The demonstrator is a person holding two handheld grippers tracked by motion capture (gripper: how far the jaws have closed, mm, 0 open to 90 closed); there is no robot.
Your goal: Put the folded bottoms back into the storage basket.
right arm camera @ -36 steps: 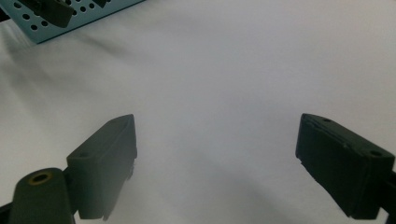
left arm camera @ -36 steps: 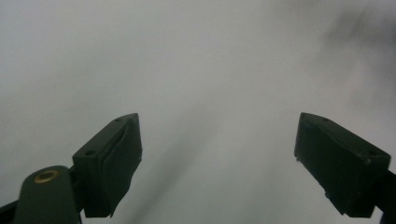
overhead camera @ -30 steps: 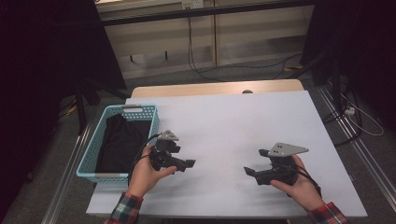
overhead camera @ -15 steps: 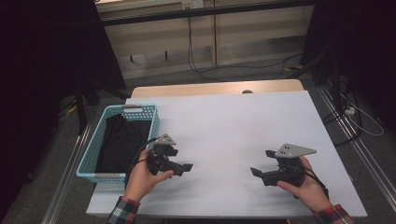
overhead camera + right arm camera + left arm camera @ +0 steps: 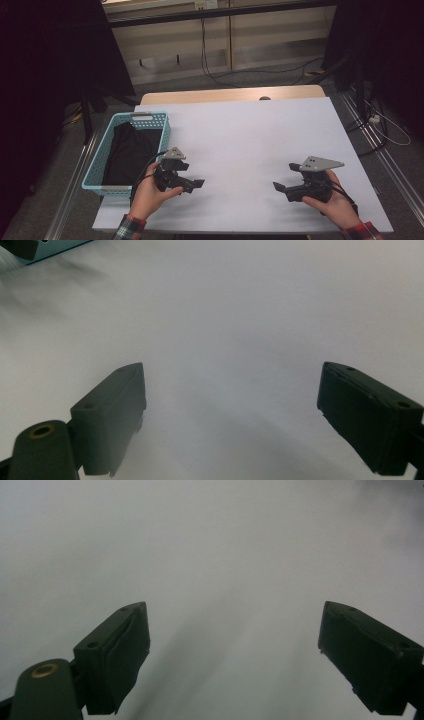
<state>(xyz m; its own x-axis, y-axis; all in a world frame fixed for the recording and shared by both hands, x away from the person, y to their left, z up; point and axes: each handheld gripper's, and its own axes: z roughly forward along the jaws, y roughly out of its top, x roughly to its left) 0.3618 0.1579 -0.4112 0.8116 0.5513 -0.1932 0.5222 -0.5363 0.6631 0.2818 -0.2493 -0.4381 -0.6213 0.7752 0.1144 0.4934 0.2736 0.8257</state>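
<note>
Both hands have slipped slightly back from the turquoise basket (image 5: 97, 172), whose black cloth (image 5: 131, 152) lies untouched inside. The left hand-held gripper (image 5: 197, 184), just beside the basket, and the right hand-held gripper (image 5: 278, 187), well apart on the white tabletop (image 5: 250, 135), gape empty; no grasp seems begun.

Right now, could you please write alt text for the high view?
A person holds the left gripper and right gripper, both open, over a white table. A blue basket holding black cloth stands at the left.
</note>
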